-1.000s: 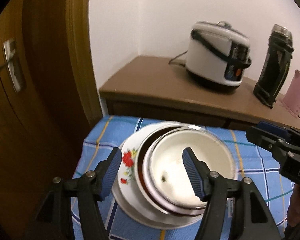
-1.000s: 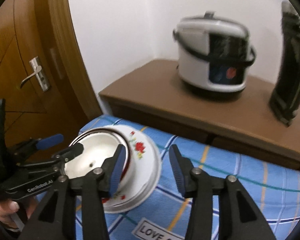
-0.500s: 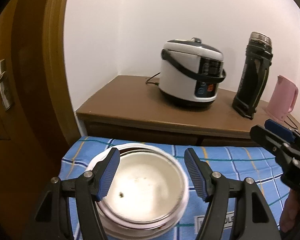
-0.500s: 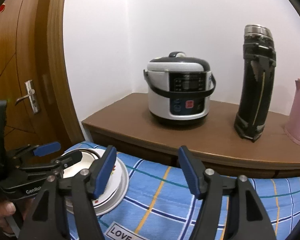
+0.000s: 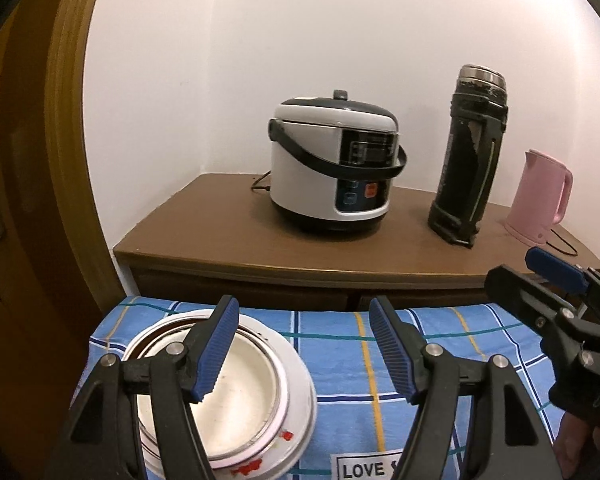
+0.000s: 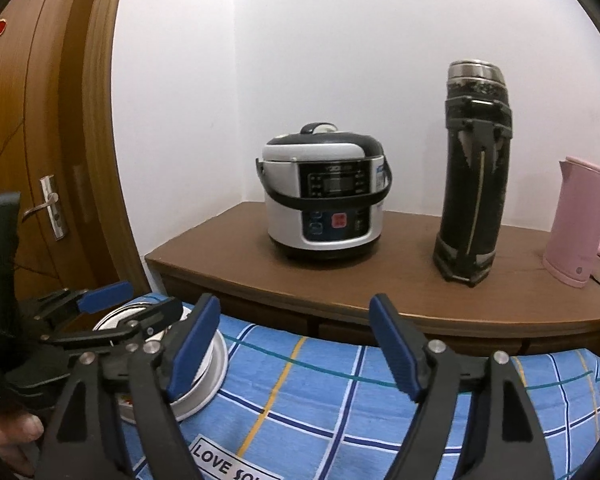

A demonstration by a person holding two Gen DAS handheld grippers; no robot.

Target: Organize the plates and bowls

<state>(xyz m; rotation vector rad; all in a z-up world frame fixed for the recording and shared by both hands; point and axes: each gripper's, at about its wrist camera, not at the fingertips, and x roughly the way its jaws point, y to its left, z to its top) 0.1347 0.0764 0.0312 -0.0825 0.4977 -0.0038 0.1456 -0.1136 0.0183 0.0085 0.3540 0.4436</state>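
Note:
A stack of dishes sits on the blue checked tablecloth [image 5: 340, 360] at the table's left end: a white bowl [image 5: 240, 404] nested in a brown-rimmed bowl on a white plate with red flowers [image 5: 296, 420]. My left gripper [image 5: 300, 350] is open and empty, just above and right of the stack. The stack also shows in the right wrist view [image 6: 212, 364], partly behind the left gripper [image 6: 112, 308]. My right gripper [image 6: 296, 352] is open and empty over the cloth, right of the stack.
A brown sideboard [image 5: 220, 240] stands behind the table with a white rice cooker [image 5: 332, 172], a black thermos [image 5: 472, 160] and a pink kettle [image 5: 540, 200]. A wooden door [image 6: 28, 160] is at the left. A "LOVE" label [image 5: 364, 468] is on the cloth.
Both grippers have pulled back and tilted up from the dish stack, staying open. The stack now lies lower left in both views, and more of the sideboard shows.

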